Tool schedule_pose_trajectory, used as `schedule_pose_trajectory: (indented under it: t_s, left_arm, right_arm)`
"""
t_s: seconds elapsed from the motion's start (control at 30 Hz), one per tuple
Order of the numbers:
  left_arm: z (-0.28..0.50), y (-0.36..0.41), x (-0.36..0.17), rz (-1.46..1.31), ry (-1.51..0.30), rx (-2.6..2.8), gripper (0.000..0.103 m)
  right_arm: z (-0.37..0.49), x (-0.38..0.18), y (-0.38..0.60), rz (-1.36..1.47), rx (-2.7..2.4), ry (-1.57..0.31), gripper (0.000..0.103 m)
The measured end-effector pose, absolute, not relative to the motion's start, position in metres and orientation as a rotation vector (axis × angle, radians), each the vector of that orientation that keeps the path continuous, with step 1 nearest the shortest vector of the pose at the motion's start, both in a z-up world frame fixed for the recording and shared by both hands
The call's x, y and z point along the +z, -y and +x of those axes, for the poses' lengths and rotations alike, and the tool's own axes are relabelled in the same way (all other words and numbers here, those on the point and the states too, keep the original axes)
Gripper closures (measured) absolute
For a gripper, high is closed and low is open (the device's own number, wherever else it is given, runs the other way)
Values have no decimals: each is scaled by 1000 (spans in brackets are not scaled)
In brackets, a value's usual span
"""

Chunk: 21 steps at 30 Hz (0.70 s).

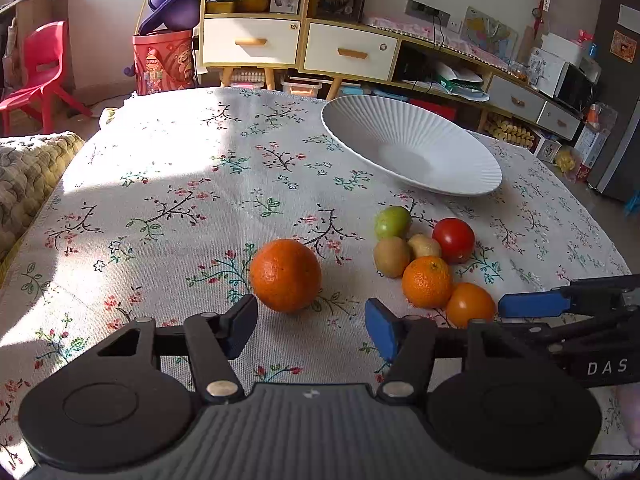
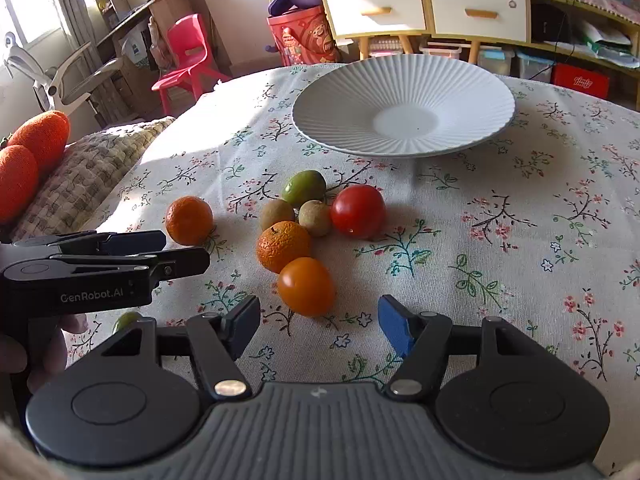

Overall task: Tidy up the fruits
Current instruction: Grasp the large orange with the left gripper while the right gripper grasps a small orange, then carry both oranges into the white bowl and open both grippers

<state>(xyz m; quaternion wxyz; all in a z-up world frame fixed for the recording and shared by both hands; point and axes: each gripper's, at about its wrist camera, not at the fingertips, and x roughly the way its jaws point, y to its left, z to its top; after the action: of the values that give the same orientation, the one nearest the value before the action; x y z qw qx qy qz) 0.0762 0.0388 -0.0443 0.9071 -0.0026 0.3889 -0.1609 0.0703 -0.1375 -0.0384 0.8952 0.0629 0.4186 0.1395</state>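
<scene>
Seven fruits (image 2: 306, 286) lie beside white plate (image 2: 472, 80).

A lived-in family home — a floral tablecloth (image 1: 168, 184), a red child's chair (image 1: 42, 72), a yellow-framed drawer cabinet (image 1: 296, 44) and a cluttered desk (image 2: 140, 12) by the window.

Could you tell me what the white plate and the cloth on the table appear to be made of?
The white plate looks like glazed ceramic or porcelain: a smooth, slightly satin surface with fine moulded ribs radiating from its flat centre. The tablecloth looks like coarse woven cotton or linen: matte, with a visible weave and a printed floral pattern.
</scene>
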Motion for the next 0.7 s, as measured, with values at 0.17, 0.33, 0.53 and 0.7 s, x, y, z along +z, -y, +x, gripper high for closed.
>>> schedule_pose_trajectory:
  t_s: [0.17, 0.33, 0.53, 0.7]
  left_arm:
    - [83, -47, -46, -30, -780, -304, 64]
    - [88, -52, -45, -57, -750, -321, 67]
    - [91, -54, -45, -57, -744, -316, 77]
    - [90, -52, -43, -34, -749, -304, 79]
  right_arm:
    - [75, -41, 133, 112, 276, -863, 55]
    - [77, -43, 130, 102, 267, -855, 64]
    - [78, -42, 127, 82, 267, -847, 74]
    - [78, -39, 127, 84, 258, -869, 75]
